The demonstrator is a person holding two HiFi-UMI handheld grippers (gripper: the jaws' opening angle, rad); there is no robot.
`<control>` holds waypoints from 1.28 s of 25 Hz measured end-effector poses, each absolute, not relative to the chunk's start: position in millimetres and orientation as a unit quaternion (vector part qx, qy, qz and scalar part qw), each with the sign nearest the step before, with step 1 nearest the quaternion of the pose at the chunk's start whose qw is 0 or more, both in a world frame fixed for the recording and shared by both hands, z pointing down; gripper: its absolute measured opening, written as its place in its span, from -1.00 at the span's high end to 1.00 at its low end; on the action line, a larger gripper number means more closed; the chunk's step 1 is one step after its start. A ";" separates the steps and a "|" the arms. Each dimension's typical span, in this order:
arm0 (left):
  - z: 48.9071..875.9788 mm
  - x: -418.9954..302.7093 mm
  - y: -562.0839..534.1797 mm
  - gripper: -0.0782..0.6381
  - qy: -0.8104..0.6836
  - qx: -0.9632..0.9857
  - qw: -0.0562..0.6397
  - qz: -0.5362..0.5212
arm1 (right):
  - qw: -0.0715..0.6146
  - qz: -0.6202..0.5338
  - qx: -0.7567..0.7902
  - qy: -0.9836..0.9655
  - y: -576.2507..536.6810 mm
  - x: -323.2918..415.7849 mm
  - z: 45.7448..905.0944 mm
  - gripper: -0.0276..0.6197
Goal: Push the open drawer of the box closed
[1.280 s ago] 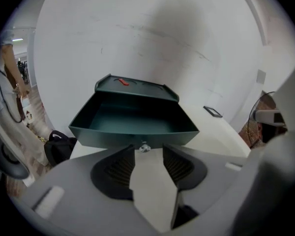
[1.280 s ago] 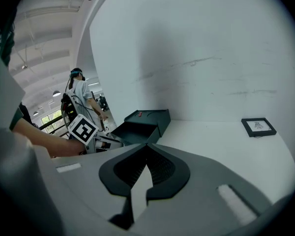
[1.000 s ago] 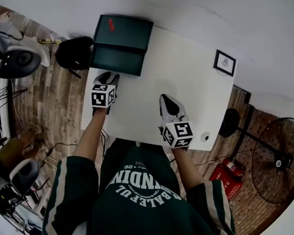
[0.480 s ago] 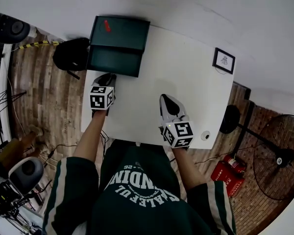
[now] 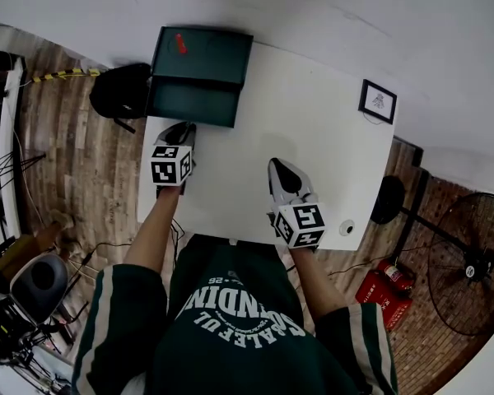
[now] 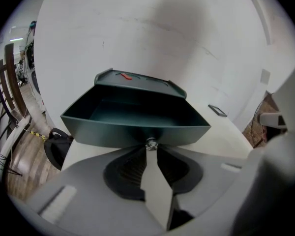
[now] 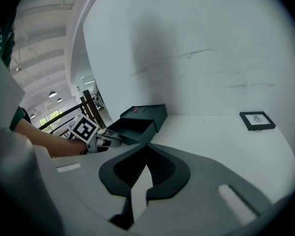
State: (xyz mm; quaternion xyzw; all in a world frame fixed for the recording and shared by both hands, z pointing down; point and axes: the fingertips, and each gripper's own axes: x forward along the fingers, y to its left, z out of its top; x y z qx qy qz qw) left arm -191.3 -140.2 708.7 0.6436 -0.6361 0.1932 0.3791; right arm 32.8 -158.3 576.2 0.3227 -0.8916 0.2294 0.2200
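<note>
On white matte surface [image 5: 313, 138], head view: dark green box [image 5: 206, 52] at the 11 o'clock corner. Rectangular, smooth finish, flat lid with a raised lip. Small red piece [image 5: 180, 43] lying on the lid toward its 10 o'clock side.

Drawer [image 5: 193, 105] pulled out toward 6 o'clock, not closed. Open-topped tray in the same dark green, thin walls flaring outward, straight front panel. Small shiny metal knob [image 6: 150, 143] at the centre of that panel.

Left gripper [image 5: 179, 132] at 6 o'clock of the drawer, tips right up against the front panel. Grey moulded shell, black ribbed pads, marker cube on top. Jaws drawn in on the knob, one tip on each side of it, with a wedge of white surface showing between the jaws behind the tips.

Right gripper [image 5: 278, 169] well apart from the box, toward 4 o'clock of the drawer, over mid-surface and pointing to 12 o'clock. Jaws together, tips meeting over bare surface.

Small black-framed picture frame [image 5: 377, 102] lying flat at the 2 o'clock edge of the surface. Black bag [image 5: 121, 90] on the wood-plank floor at 9 o'clock of the box. Round wire-cage fan [image 5: 473, 266] on the floor at 4 o'clock, off the surface.
</note>
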 end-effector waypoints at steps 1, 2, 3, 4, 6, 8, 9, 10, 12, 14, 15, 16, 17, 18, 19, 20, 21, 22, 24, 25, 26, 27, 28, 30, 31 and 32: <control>709.2 -191.3 -140.3 0.44 -0.636 0.643 0.380 0.194 | 0.220 0.230 0.322 -0.892 -158.1 32.5 576.1 0.91; 709.5 -191.2 -140.5 0.44 -0.635 0.644 0.381 0.193 | 0.221 0.230 0.322 -0.892 -157.9 32.2 576.0 0.91; 709.4 -191.2 -141.0 0.44 -0.635 0.644 0.381 0.193 | 0.221 0.230 0.321 -0.892 -157.8 32.1 575.9 0.91; 709.0 -191.2 -141.9 0.44 -0.635 0.644 0.381 0.192 | 0.221 0.230 0.321 -0.892 -157.8 32.0 575.8 0.91; 707.8 -191.8 -145.1 0.44 -0.634 0.645 0.381 0.191 | 0.221 0.231 0.322 -0.891 -158.1 31.9 575.8 0.91; 707.2 -193.5 -149.5 0.44 -0.635 0.646 0.380 0.189 | 0.221 0.231 0.323 -0.891 -159.0 32.1 576.2 0.91; 707.2 -194.5 -151.9 0.44 -0.635 0.646 0.380 0.189 | 0.221 0.232 0.324 -0.890 -159.7 32.4 576.5 0.91; 707.3 -195.4 -154.5 0.44 -0.635 0.646 0.380 0.189 | 0.221 0.232 0.325 -0.890 -160.5 32.8 576.8 0.91; 707.6 -196.6 -160.0 0.44 -0.635 0.646 0.380 0.188 | 0.222 0.233 0.326 -0.889 -162.1 33.5 577.7 0.91; 707.8 -196.7 -164.2 0.44 -0.635 0.646 0.381 0.187 | 0.222 0.235 0.328 -0.888 -163.1 34.4 578.7 0.91; 708.1 -196.5 -165.9 0.44 -0.634 0.646 0.381 0.187 | 0.222 0.236 0.329 -0.887 -163.5 34.9 579.2 0.91; 708.3 -196.3 -167.7 0.44 -0.634 0.646 0.382 0.187 | 0.222 0.237 0.329 -0.887 -163.8 35.4 579.5 0.91; 708.5 -196.3 -169.5 0.44 -0.634 0.646 0.382 0.187 | 0.222 0.238 0.330 -0.886 -164.2 35.9 579.7 0.91; 708.6 -196.6 -171.3 0.44 -0.634 0.646 0.382 0.186 | 0.222 0.239 0.331 -0.885 -164.4 36.4 579.8 0.91; 708.5 -197.0 -173.0 0.44 -0.634 0.646 0.383 0.185 | 0.222 0.239 0.332 -0.885 -164.6 37.0 579.9 0.91; 708.2 -197.7 -174.8 0.44 -0.634 0.646 0.382 0.185 | 0.223 0.240 0.333 -0.884 -164.9 37.7 580.2 0.91; 707.8 -198.5 -176.9 0.44 -0.634 0.647 0.382 0.184 | 0.223 0.241 0.335 -0.883 -165.2 38.5 580.6 0.91; 707.3 -199.5 -179.1 0.44 -0.635 0.647 0.381 0.184 | 0.223 0.241 0.337 -0.882 -165.6 39.0 581.2 0.91; 706.7 -201.7 -183.5 0.44 -0.635 0.647 0.381 0.183 | 0.223 0.244 0.339 -0.881 -166.4 39.2 582.0 0.91; 706.5 -202.5 -185.7 0.44 -0.635 0.647 0.381 0.182 | 0.222 0.244 0.340 -0.880 -166.8 39.0 582.1 0.91; 706.4 -203.0 -187.9 0.44 -0.635 0.647 0.381 0.182 | 0.222 0.245 0.341 -0.880 -167.4 38.5 582.0 0.91; 706.3 -203.3 -190.1 0.44 -0.635 0.647 0.381 0.181 | 0.221 0.245 0.341 -0.880 -168.1 38.0 581.9 0.91; 706.3 -203.6 -192.3 0.44 -0.634 0.648 0.382 0.181 | 0.221 0.246 0.341 -0.880 -168.8 37.4 581.8 0.91; 706.3 -204.6 -196.3 0.44 -0.634 0.648 0.382 0.180 | 0.220 0.247 0.342 -0.879 -170.1 36.8 582.0 0.91; 706.2 -205.3 -198.3 0.44 -0.634 0.648 0.382 0.179 | 0.220 0.248 0.342 -0.879 -170.6 36.7 582.3 0.91; 706.2 -206.0 -200.2 0.44 -0.635 0.648 0.382 0.179 | 0.220 0.249 0.342 -0.879 -170.9 36.9 582.6 0.91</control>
